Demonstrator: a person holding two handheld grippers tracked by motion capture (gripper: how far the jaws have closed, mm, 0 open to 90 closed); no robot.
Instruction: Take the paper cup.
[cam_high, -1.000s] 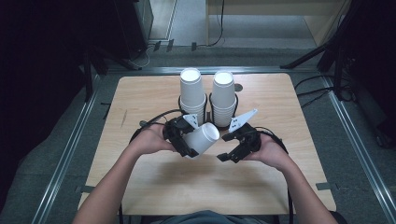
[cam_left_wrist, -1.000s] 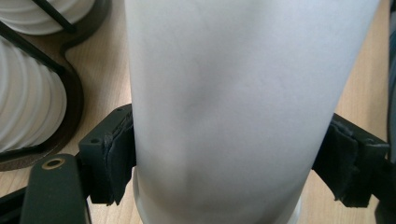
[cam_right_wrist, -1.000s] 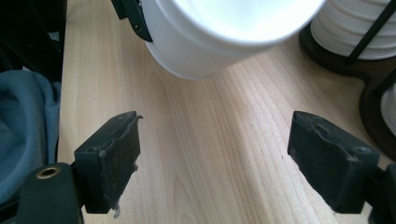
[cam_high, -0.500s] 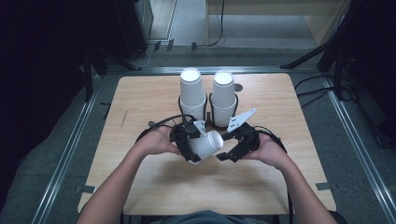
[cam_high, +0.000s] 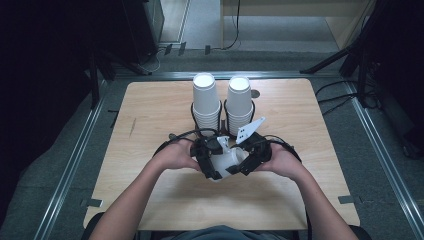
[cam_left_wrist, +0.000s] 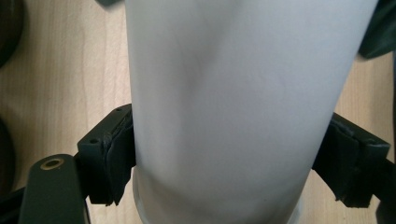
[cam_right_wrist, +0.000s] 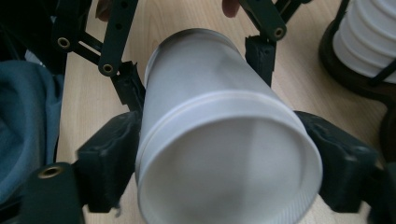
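Note:
A white paper cup (cam_high: 227, 161) lies on its side just above the table, between both hands. My left gripper (cam_high: 212, 160) is shut on its narrow lower body; in the left gripper view both pads press the cup wall (cam_left_wrist: 233, 93). My right gripper (cam_high: 245, 162) faces the cup's open mouth (cam_right_wrist: 224, 158). Its jaws have just been closing, and its pads now touch the cup on both sides near the rim. The left gripper's jaws show farther off in the right gripper view, clamping the cup's far end.
Two tall stacks of white cups (cam_high: 206, 100) (cam_high: 239, 100) stand in black ring holders behind the hands, mid-table. One stack (cam_right_wrist: 369, 37) is close to the right gripper's right side. The wooden table (cam_high: 150, 110) ends at metal rails on either side.
The left hand has brought the cup down and rightwards to the right gripper. The right gripper's jaws have closed in around the cup's mouth end.

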